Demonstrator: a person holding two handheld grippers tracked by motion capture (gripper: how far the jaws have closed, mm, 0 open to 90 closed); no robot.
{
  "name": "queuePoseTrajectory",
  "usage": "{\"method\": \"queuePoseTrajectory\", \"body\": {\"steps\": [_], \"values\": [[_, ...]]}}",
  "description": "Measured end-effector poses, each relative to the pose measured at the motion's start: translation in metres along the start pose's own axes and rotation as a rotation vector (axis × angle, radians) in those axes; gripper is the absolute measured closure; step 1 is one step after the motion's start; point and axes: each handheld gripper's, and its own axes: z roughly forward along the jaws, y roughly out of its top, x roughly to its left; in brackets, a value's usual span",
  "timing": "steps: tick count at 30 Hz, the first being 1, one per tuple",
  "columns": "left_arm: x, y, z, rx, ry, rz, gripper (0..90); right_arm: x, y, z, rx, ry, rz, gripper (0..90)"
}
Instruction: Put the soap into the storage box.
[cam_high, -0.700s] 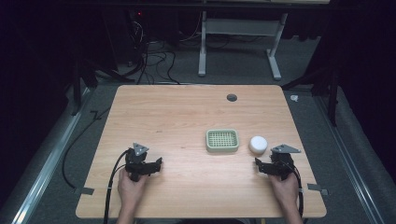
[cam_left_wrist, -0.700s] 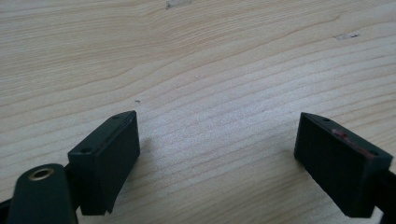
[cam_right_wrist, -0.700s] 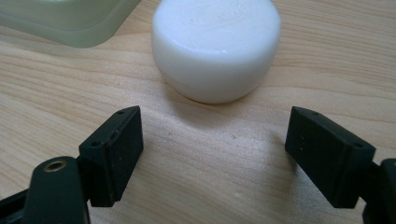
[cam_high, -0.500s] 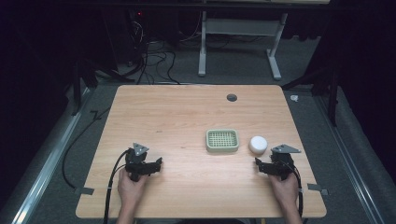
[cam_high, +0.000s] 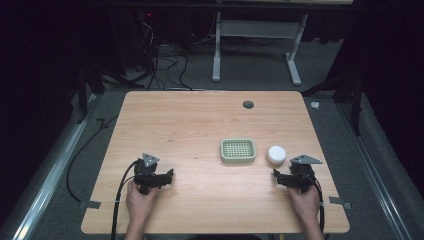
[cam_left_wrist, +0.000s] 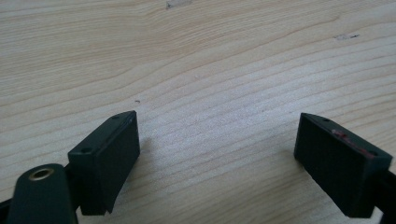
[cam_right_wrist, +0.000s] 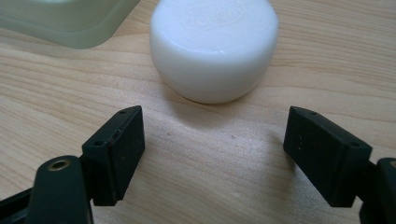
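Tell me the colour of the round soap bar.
White soap bar, best in the right gripper view.

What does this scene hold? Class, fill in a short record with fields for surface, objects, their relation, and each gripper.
Surface: wooden table
Objects: round white soap bar; pale green slotted soap dish
Relation: bar sits on the table just right of the dish, not in it
Left gripper: jaws open, bare wood between them
Right gripper: jaws open, aimed at the bar, short of touching it
Dish contents: nothing in it
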Motion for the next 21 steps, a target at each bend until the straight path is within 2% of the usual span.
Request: {"method": "queuePoseTrajectory", "body": {"steps": [21], "values": [[0.0,0.0,0.0,0.0,0.001,0.0,14.8,0.0008,-0.0001,-0.0001,-0.001,-0.005,0.004,21.6]]}}
